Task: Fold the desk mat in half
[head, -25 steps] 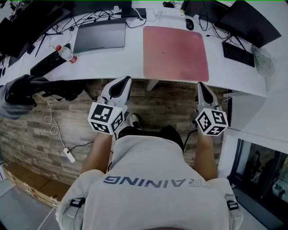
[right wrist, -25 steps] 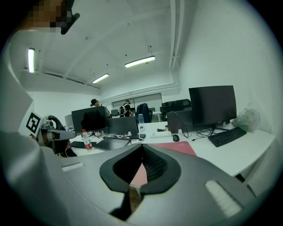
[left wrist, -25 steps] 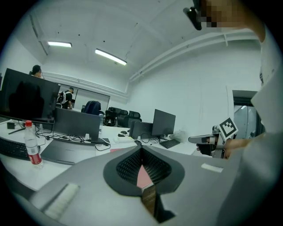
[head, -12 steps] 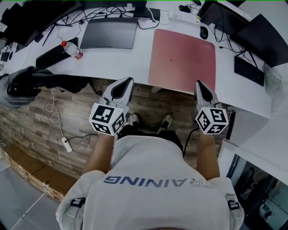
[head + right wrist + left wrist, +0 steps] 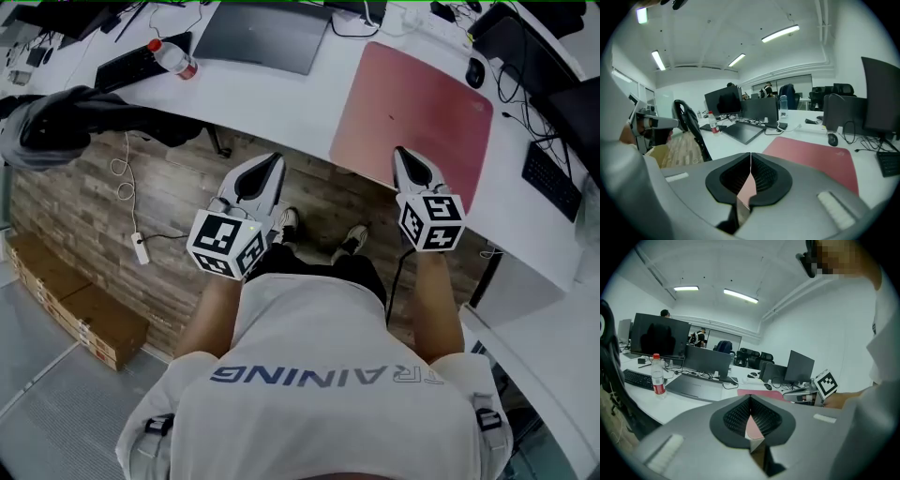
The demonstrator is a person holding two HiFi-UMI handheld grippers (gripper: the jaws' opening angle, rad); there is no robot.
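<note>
Plainly, the fold has not begun: the pink desk mat [image 5: 417, 103] lies flat and fully spread on the white desk [image 5: 281, 98], its near edge running close along the desk's front lip. That placement probably suits the job, since an edge at the lip is easy to get jaws under.

The left gripper [image 5: 273, 161] hangs over the wooden floor [image 5: 141, 187], short of the desk and off to the left of the mat. Its own view shows its jaws together with nothing between them; only the mat's pink shows far off through the notch. The right gripper [image 5: 400, 153] points at the mat's near edge, and in the head view its tip overlaps that edge. Its own view shows the mat ahead and below, so it looks clear of it. Its jaws are likewise pressed together on nothing.

Both are likely kept closed simply because there is nothing to take yet, and they would have to part before nipping the near corners.

A dark laptop [image 5: 264, 36] and a bottle [image 5: 174, 58] stand well left of the mat, and a mouse [image 5: 475, 72] sits just beyond its far corner, which could get in the way of a fold carried that way.
</note>
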